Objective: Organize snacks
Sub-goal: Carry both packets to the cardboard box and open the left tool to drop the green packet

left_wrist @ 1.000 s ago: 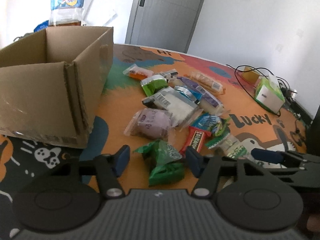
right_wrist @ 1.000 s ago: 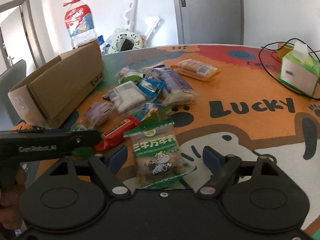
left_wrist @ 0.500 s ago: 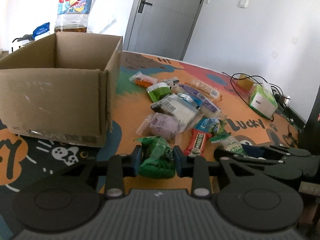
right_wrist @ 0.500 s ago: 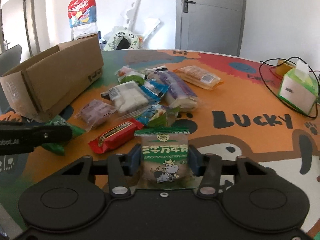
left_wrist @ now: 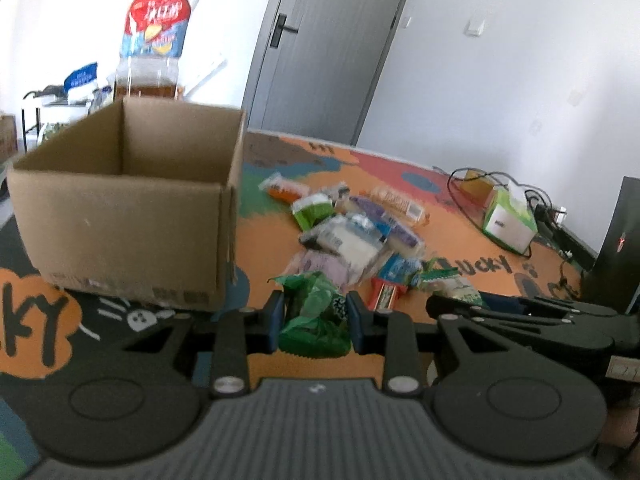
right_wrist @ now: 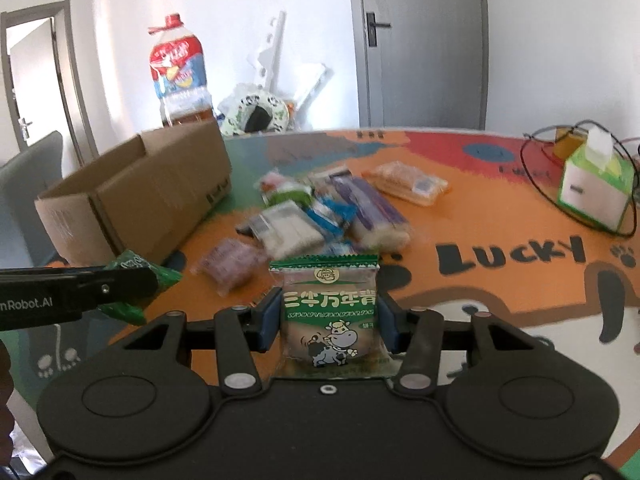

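A room in a home, grey door [right_wrist: 420,40] far ahead of the gripper, white walls, cartoon-printed desk [right_wrist: 500,288], large drink bottle [right_wrist: 180,76], tissue box [right_wrist: 596,184] at right

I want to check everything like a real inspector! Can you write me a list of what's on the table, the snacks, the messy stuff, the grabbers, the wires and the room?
Surface: round table with a colourful cartoon print and the word LUCKY.
Job's things: open cardboard box; snack pile loose beside it.
Clutter: tissue box at the far edge.
Grippers: left gripper shut on a crumpled green packet; right gripper shut on a cow biscuit packet, held upright.
Cables: black cable looped around the tissue box.
Surroundings: big bottle behind the box, grey door, white walls.
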Tool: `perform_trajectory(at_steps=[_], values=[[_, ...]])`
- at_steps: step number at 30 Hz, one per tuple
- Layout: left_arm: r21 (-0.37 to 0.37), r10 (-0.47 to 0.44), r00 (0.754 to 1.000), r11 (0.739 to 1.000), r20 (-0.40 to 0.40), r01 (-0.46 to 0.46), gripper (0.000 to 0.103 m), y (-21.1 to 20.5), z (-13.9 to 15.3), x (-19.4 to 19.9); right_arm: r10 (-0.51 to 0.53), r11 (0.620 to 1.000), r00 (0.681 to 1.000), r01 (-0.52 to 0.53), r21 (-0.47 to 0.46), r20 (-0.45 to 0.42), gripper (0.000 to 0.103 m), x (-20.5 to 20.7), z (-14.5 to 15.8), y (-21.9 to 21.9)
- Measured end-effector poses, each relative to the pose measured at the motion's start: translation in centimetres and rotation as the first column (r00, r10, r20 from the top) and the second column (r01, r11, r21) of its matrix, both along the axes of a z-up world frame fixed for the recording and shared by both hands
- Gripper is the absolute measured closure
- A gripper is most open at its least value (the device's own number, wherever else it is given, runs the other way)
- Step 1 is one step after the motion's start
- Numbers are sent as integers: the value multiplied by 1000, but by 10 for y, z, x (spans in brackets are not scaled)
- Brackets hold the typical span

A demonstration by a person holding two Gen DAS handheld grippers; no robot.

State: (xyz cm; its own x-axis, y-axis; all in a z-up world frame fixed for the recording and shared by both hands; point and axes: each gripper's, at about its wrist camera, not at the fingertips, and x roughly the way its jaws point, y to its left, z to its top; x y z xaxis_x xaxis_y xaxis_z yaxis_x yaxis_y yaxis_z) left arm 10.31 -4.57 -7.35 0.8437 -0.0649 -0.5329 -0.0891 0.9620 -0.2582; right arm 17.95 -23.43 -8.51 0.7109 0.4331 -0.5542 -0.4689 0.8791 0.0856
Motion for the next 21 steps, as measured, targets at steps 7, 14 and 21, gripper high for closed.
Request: perform_trajectory(at_steps=[7, 14, 21], values=[[9, -1, 998, 1000, 64, 0, 72, 6, 19, -13, 24, 999, 999, -25, 26, 40, 54, -7, 17, 12], [9, 20, 991, 1000, 133, -22, 72, 21, 40, -28, 63, 997, 995, -67, 40, 81, 54, -10, 32, 36], [26, 57, 981, 998, 186, -63, 72, 38, 60, -36, 112, 991, 988, -118, 60, 105, 54, -12, 43, 63]])
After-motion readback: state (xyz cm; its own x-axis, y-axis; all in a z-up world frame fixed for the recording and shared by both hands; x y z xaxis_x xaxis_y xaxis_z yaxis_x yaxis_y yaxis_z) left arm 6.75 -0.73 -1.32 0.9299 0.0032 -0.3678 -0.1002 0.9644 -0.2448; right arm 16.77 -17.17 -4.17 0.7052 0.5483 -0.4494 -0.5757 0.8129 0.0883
